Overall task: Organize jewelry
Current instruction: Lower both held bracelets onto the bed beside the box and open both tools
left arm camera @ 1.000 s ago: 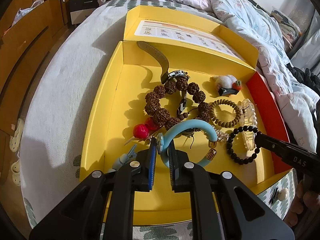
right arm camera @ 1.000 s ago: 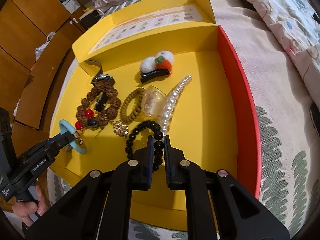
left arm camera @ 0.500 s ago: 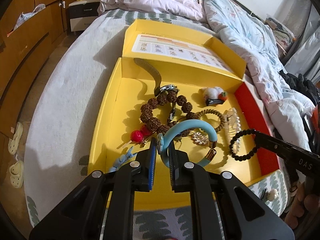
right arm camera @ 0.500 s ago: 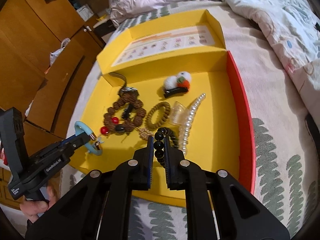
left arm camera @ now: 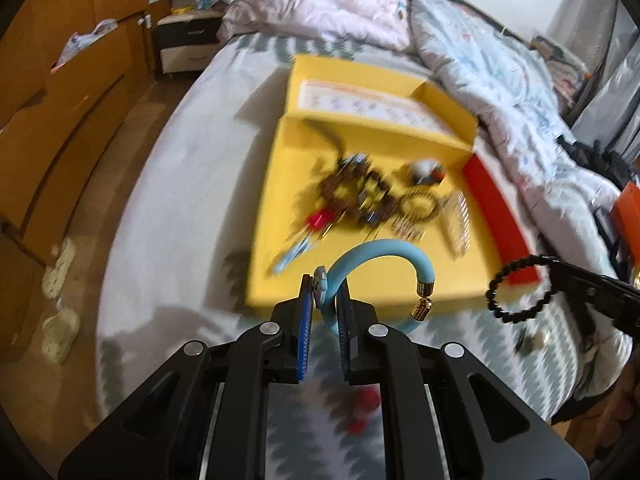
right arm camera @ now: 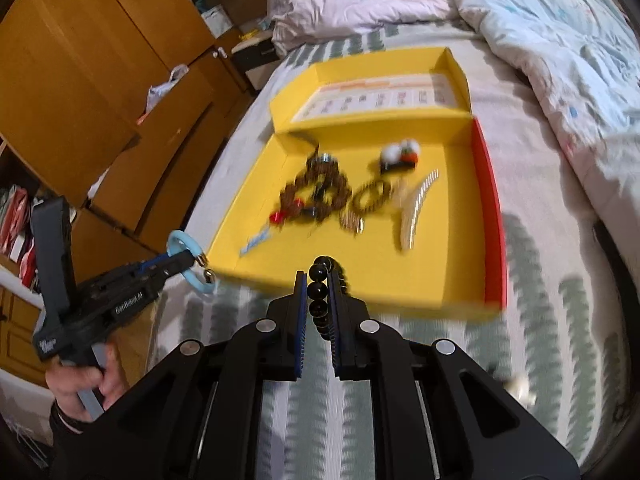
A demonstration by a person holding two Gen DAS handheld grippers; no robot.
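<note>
My left gripper (left arm camera: pixel 323 286) is shut on a light blue bangle (left arm camera: pixel 384 250) with gold end caps, held in the air just in front of the yellow box's (left arm camera: pixel 276 208) near edge; the bangle also shows in the right wrist view (right arm camera: pixel 180 240). My right gripper (right arm camera: pixel 318 280) is shut on a black bead bracelet (right arm camera: pixel 319 290), which also shows at the right of the left wrist view (left arm camera: pixel 504 286), lifted near the box's (right arm camera: pixel 256 208) front rim. Inside the box lie a brown bead bracelet (right arm camera: pixel 320 196), a wooden bead ring (right arm camera: pixel 370 198), a pearl hair clip (right arm camera: pixel 416 208) and a pompom clip (right arm camera: pixel 400 154), all blurred.
The box sits on a bed with a grey leaf-patterned cover (right arm camera: pixel 560 300). Crumpled quilts (left arm camera: pixel 500 64) lie behind and to the right. Wooden cabinets (right arm camera: pixel 100 60) stand on the left. Small red items (left arm camera: pixel 362 406) lie blurred on the cover below my left gripper.
Both grippers have pulled back and up out of the box, carrying the blue bangle and the black bracelet. The box now looks smaller and farther away.
</note>
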